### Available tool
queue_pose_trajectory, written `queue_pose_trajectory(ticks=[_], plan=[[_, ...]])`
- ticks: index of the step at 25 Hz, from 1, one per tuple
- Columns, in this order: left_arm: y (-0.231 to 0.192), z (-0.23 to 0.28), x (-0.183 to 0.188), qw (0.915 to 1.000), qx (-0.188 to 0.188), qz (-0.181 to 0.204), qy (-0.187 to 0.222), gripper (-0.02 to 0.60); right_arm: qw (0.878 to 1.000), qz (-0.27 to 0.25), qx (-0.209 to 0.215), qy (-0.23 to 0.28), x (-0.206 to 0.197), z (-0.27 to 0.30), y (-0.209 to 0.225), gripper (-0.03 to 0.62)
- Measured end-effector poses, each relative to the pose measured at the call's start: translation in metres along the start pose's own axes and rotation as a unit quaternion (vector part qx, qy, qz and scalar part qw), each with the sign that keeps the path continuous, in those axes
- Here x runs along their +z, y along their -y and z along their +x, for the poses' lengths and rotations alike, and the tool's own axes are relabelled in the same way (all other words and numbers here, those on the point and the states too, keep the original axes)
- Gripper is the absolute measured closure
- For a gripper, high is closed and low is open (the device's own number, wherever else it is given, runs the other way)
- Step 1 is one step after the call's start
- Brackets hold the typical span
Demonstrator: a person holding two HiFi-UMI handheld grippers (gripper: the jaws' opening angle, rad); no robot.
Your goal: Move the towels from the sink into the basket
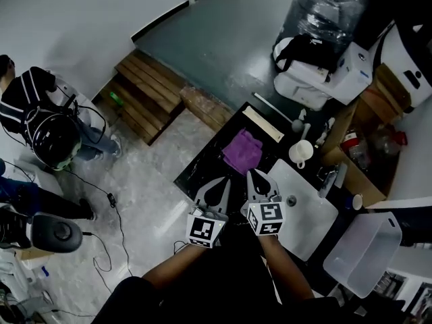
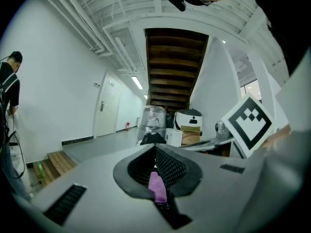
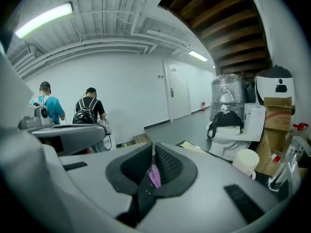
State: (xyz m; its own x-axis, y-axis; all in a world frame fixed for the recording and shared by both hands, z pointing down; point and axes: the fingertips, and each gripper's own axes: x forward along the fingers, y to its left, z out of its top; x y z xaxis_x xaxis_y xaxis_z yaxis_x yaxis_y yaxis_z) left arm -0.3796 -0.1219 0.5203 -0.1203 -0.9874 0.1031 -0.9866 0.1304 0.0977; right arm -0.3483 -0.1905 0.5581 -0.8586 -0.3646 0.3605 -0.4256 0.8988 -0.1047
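A purple towel [image 1: 241, 150] lies crumpled on the black counter [image 1: 202, 171], left of the white sink [image 1: 312, 223]. The sink basin looks bare, with no towel showing in it. Both grippers hover side by side just short of the towel. My left gripper [image 1: 217, 185] has its jaws together, and so does my right gripper [image 1: 256, 179]. In the left gripper view a sliver of the purple towel [image 2: 157, 186] shows past the closed left gripper [image 2: 155, 152]. The right gripper view shows the same towel [image 3: 154, 176] beyond the right gripper [image 3: 153, 149]. A translucent plastic basket [image 1: 364, 252] sits right of the sink.
A white cup [image 1: 302, 152] and a faucet [image 1: 331, 179] stand at the sink's far edge. Behind them are boxes, a water bottle [image 1: 327, 5] and a black bag [image 1: 307, 49]. Wooden steps [image 1: 148, 93] and people [image 1: 40, 113] are on the floor to the left.
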Motion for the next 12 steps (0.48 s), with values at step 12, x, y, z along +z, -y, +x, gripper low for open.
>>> queue_pose_trajectory(ticks=[12], plan=[[-0.035,0.041,-0.023,0.9985,0.038,-0.017,-0.037,0.571,0.990,-0.040,0.048,-0.125,-0.078,0.094,0.039,0.437]])
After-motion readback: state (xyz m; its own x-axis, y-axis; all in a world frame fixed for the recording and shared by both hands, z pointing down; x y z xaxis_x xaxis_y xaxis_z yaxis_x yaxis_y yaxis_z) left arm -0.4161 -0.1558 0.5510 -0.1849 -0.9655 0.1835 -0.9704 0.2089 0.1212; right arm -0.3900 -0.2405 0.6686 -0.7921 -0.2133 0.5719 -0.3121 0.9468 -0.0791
